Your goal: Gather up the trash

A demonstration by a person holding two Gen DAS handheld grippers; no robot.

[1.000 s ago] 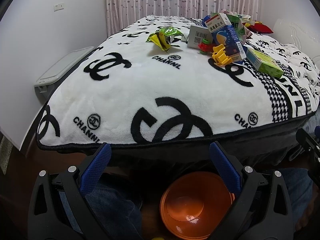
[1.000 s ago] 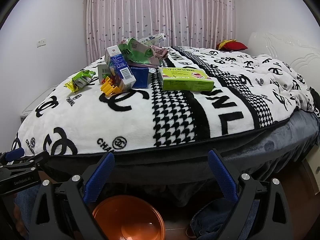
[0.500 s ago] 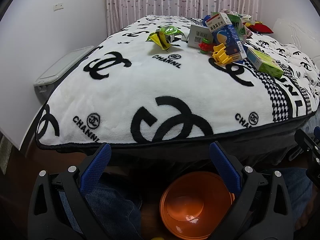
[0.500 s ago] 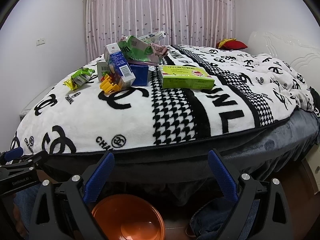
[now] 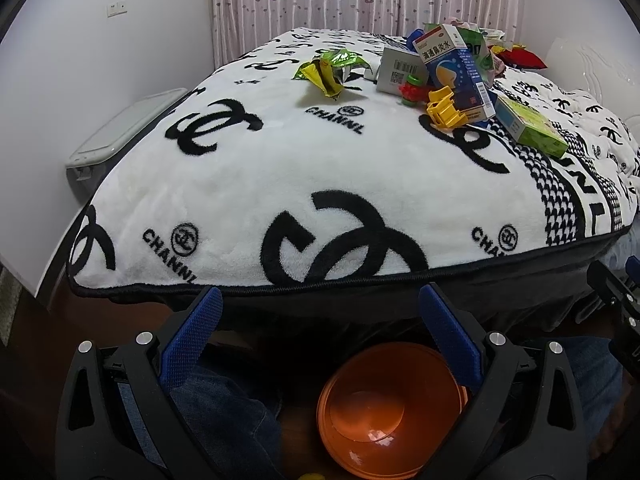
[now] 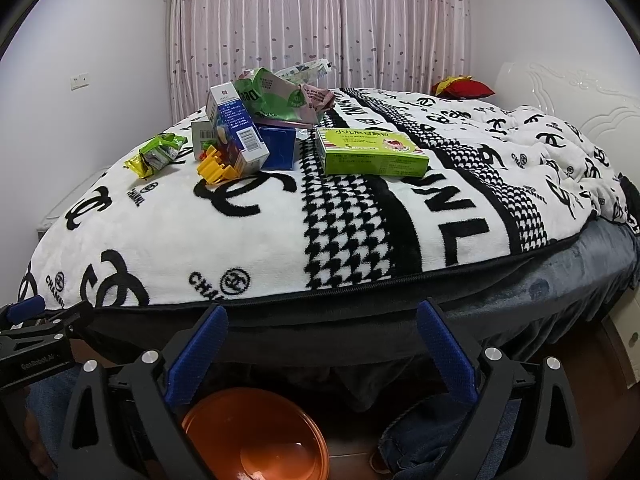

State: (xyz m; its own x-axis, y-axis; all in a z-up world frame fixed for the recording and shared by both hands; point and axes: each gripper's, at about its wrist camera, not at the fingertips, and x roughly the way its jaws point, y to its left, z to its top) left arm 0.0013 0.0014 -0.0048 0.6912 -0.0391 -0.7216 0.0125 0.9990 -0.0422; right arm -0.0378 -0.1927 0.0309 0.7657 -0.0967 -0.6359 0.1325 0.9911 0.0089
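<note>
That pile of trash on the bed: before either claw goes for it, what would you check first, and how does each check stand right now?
1. Left claw open and holding nothing: ok.
2. Right claw open and holding nothing: ok.
3. Orange bowl below the bed edge, nothing visible in it: ok.
4. Green box lies flat, apart from the pile: ok.
5. Blue-and-white carton leans tilted by the yellow plastic piece; may topple: not ok.
6. Green wrapper lies alone on the blanket: ok.
</note>
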